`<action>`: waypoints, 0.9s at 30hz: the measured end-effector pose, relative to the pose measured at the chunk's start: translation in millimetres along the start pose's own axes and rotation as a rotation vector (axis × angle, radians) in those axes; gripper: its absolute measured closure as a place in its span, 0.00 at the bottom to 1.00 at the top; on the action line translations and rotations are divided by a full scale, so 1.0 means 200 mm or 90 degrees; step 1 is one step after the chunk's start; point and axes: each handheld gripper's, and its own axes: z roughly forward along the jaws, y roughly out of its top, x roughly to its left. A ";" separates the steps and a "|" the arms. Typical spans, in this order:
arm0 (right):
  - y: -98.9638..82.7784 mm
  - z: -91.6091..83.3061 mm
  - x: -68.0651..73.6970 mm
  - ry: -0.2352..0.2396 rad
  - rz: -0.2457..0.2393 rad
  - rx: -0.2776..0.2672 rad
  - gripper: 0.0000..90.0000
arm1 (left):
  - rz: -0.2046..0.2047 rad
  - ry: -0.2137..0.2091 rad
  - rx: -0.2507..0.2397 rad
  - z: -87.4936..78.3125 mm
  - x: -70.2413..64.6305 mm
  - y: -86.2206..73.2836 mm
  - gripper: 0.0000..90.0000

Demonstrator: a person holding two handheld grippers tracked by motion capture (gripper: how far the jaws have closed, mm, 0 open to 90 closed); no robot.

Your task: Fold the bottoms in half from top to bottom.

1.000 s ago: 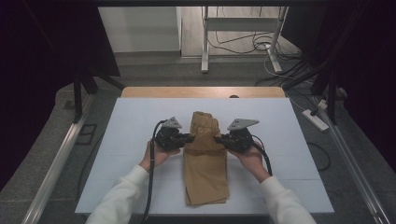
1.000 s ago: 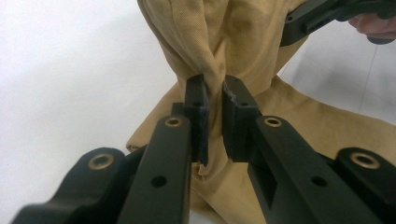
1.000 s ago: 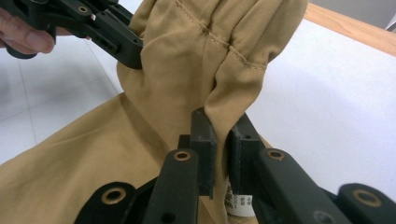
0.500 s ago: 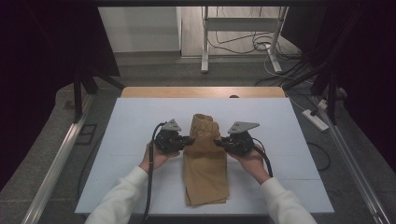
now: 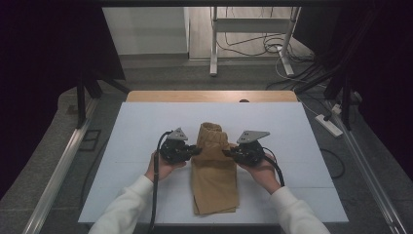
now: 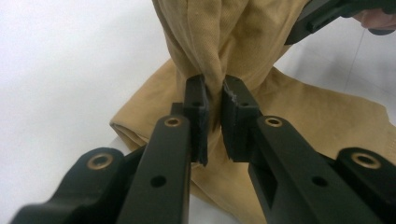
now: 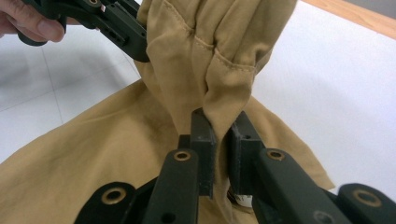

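Tan cloth filled the middle of our work: the folded trousers lay on the white table, their far end lifted off it. Our left gripper was clenched on a pinch of fabric at the garment's left edge. Across the raised fold, our right gripper was clamped on the right edge, with fabric bunched between its pads.

Garment's hem beyond frame edge
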 end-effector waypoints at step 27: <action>-0.05 -0.03 0.06 0.012 -0.014 0.016 0.91 | 0.016 -0.015 0.011 -0.02 -0.06 -0.04 0.88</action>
